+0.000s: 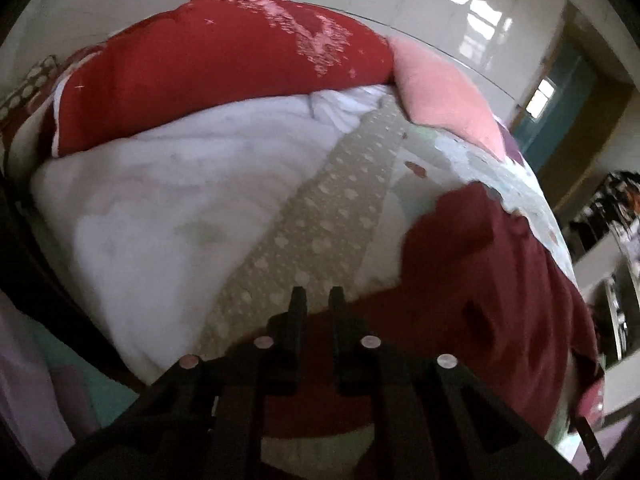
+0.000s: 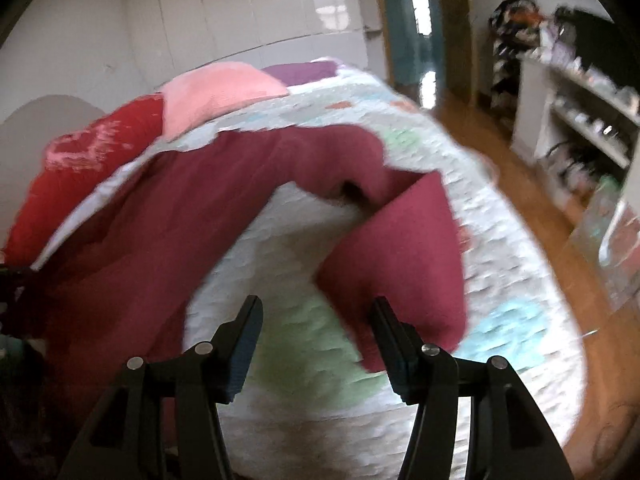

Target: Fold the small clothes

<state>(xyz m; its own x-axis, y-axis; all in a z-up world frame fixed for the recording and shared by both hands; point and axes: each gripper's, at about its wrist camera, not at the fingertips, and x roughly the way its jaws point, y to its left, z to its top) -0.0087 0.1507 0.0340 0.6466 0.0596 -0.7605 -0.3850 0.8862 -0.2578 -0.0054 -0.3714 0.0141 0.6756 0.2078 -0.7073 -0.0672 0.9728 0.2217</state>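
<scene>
My left gripper (image 1: 318, 294) pinches the maroon garment's (image 2: 168, 200) edge; my right gripper (image 2: 318, 308) hangs open just beside its folded corner.

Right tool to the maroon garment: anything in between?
Nothing visible. The right tool is open above the quilt, and the maroon garment lies right by its right finger, unobstructed.
</scene>
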